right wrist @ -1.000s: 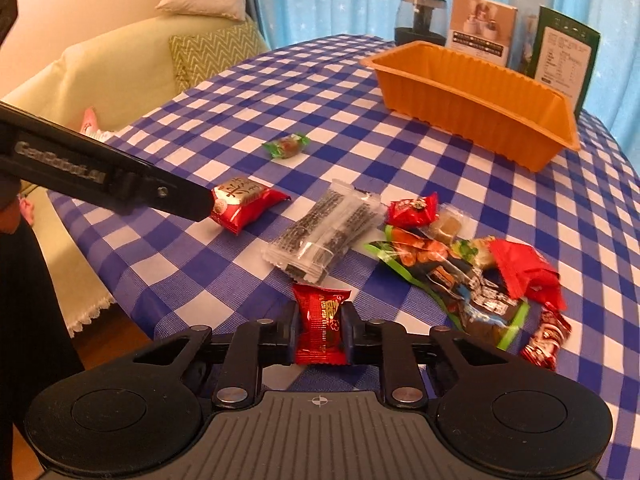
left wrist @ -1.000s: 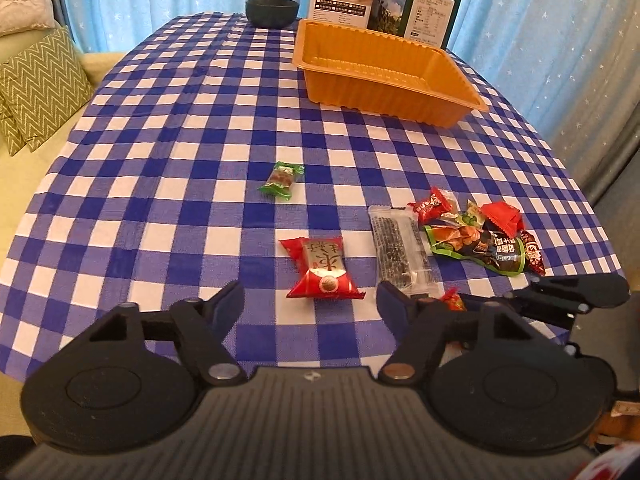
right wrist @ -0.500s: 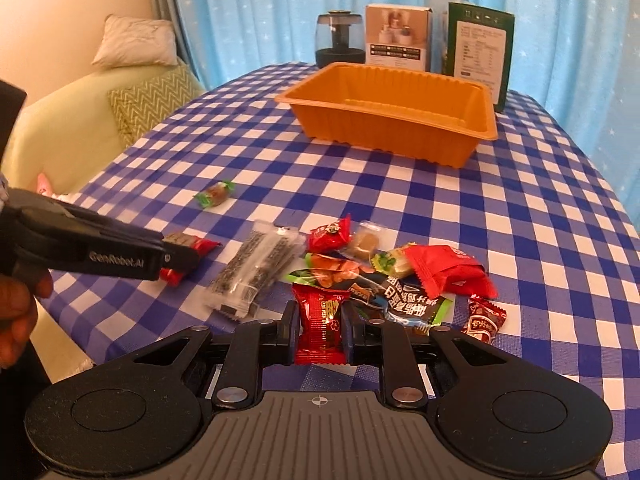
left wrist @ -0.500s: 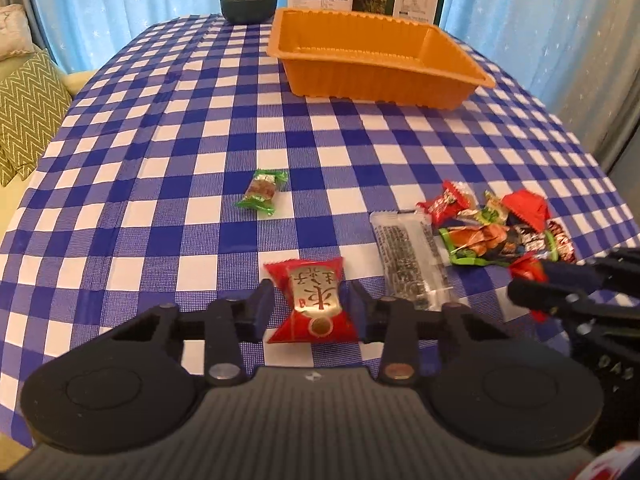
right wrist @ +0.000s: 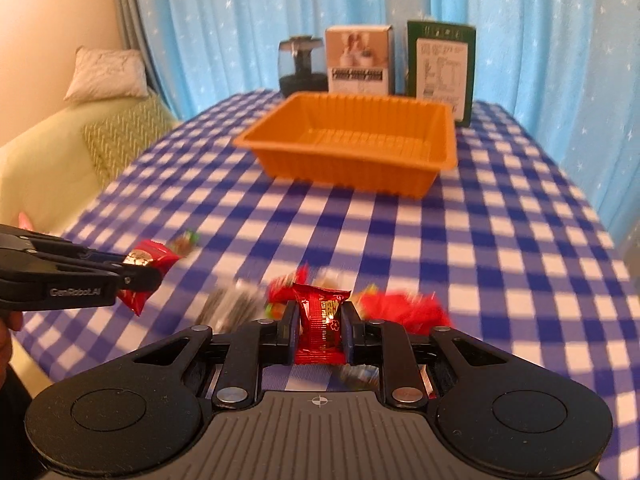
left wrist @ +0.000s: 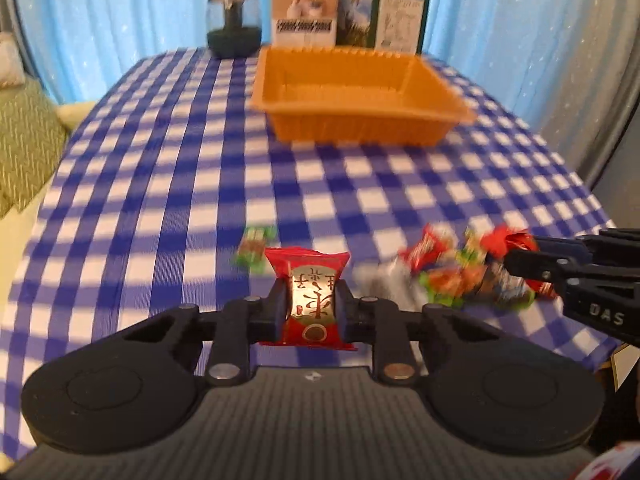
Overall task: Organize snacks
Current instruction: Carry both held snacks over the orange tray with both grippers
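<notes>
Orange tray at the table's far end is empty. My left gripper, jaws just closed, clamps a red-gold candy; right gripper clamps a red candy. Snack pile waits near the front edge.

1. The right gripper at bottom centre pinches a red snack packet between its jaws.
2. At the left edge, the left gripper clamps a red-and-gold packet.
3. A blurred pile of snacks lies on the blue checked tablecloth just beyond.
4. An orange tray sits at upper centre, with a dark jar and two boxes behind it.
</notes>
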Motion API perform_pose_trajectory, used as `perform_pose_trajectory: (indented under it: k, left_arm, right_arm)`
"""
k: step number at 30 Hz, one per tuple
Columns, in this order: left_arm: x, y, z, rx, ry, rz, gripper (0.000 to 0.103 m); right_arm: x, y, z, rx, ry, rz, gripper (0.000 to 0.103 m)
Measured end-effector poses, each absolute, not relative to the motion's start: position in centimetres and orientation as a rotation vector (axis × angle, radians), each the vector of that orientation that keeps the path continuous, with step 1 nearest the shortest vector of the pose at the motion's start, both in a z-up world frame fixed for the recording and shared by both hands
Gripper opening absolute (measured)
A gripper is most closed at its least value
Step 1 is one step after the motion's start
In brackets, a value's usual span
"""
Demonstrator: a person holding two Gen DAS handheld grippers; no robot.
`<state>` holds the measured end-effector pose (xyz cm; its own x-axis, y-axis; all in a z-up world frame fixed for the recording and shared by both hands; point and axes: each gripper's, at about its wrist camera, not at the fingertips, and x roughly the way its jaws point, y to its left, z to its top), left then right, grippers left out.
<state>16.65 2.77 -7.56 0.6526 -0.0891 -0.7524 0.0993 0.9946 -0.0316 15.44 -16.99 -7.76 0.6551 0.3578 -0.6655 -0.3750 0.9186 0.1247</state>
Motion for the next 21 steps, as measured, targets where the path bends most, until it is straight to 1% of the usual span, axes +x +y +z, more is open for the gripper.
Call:
perform_pose_trajectory:
  k: [10, 15, 17, 21]
  left_arm:
    - [24.5, -0.1, -3.1, 0.043, 0.713, -0.159, 0.021]
    - [28.9, -0.8, -2.6, 0.046, 0.675, -0.143, 0.022]
    - [30.5, -0.7, -2.7, 0.037, 0.67, -0.135, 0.022]
    - [33.2, -0.4, -3.4, -0.001, 0.669, -0.114, 0.022]
  right_arm:
    - [23.7, -18.6, -4.2, 0.006, 0.639, 0.34, 0.022]
    - [28.8, -18.4, -3.1, 0.008, 0.619, 0.327, 0.022]
    - [30.9, -18.1, -3.0, -0.015, 0.617, 0.321, 0.022]
    - [34.4, -18.1, -3.6, 0.028, 0.639, 0.318, 0.022]
